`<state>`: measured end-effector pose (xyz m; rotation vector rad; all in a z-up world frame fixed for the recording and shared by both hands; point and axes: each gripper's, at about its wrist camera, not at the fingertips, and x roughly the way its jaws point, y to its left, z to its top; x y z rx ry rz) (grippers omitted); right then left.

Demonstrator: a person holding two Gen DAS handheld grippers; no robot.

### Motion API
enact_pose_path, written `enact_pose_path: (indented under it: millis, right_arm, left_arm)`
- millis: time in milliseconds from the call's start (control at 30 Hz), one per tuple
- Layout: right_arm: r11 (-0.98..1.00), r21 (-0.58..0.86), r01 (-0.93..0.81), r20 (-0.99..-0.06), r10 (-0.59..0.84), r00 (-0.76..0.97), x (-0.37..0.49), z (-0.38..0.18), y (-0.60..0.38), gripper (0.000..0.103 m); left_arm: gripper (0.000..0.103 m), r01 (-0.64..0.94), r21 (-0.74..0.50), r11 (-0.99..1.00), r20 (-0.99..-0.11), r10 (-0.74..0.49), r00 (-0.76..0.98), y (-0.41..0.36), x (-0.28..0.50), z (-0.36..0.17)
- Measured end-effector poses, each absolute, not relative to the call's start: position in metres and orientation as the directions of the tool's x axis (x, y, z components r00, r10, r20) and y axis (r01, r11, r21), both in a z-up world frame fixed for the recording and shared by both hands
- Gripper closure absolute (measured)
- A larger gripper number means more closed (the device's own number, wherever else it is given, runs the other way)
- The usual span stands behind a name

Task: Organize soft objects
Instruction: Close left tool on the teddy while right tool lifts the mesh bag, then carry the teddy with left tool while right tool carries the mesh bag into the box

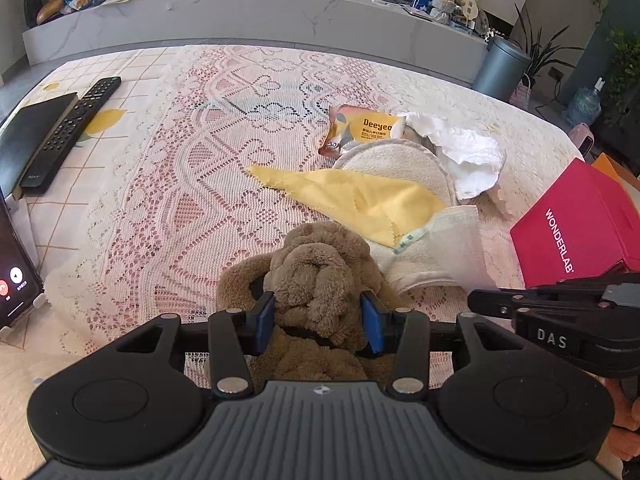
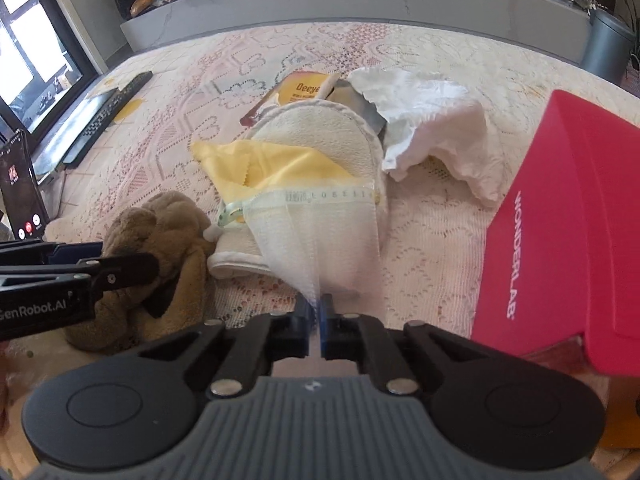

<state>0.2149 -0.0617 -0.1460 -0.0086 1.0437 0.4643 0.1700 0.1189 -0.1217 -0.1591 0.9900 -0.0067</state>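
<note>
My left gripper (image 1: 318, 322) is shut on a brown plush toy (image 1: 320, 272), its blue pads pressing both sides; the toy also shows in the right wrist view (image 2: 160, 232). My right gripper (image 2: 318, 314) is shut on the corner of a white gauze cloth (image 2: 320, 236), which stretches up from a pile. The pile holds a yellow cloth (image 1: 352, 196), a cream terry slipper (image 2: 324, 136), a crumpled white cloth (image 2: 432, 120) and a Deeyeo wipes pack (image 1: 368, 128).
A red WONDERLAB box (image 2: 560, 216) stands at the right. A black remote (image 1: 72, 128) and a dark book (image 1: 28, 136) lie at the left, with a phone (image 2: 20, 184) propped nearby. A lace cloth (image 1: 200, 168) covers the table.
</note>
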Motion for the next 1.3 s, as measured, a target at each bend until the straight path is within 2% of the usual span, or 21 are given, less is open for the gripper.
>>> enact_pose_path:
  millis: [233, 667, 933, 1300]
  right_arm:
    - [0.897, 0.211, -0.389, -0.781, 0.394, 0.485, 0.189, -0.11, -0.073, 0.103]
    - [0.887, 0.326, -0.326, -0.655, 0.461, 0.598, 0.135, -0.051, -0.133, 0.103]
    - [0.899, 0.334, -0.284, -0.586, 0.434, 0.684, 0.11, -0.021, -0.179, 0.103]
    - [0.948, 0.286, -0.141, -0.587, 0.29, 0.756, 0.121, 0.006, -0.278, 0.103]
  left_arm:
    - [0.053, -0.032, -0.109, 0.994, -0.793, -0.068, 0.606, 0.109, 0.154, -0.094]
    - [0.061, 0.03, -0.093, 0.995, -0.722, -0.088, 0.686, 0.072, 0.112, -0.039]
    - [0.061, 0.137, -0.124, 0.983, -0.672, -0.185, 0.717, 0.034, 0.1, -0.011]
    - [0.061, 0.399, -0.172, 0.901, -0.604, -0.416, 0.679, -0.055, 0.144, 0.021]
